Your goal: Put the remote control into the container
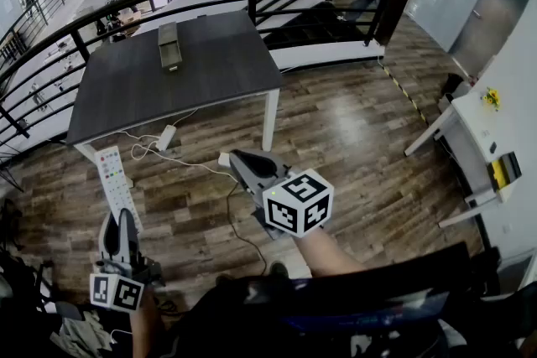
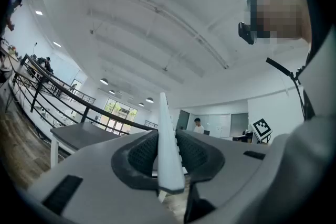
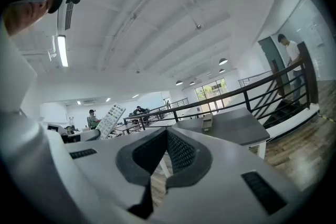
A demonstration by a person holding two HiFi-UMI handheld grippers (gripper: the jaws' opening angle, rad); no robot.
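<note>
I've got my left tongs (image 1: 119,222) clamped on the remote (image 1: 112,179) at its near end, stiff, light, probably slick, while my right tongs (image 1: 240,160) sit closed and empty.

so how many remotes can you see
1. The remote control is held in the left gripper, sticking out past its jaws, at the head view's lower left. Another could lie hidden inside the container.

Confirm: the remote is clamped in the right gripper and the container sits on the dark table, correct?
Wrong gripper. The left gripper view shows the remote edge-on, clamped in the left gripper; the right gripper is shut on nothing. The container does sit on the dark table.
</note>
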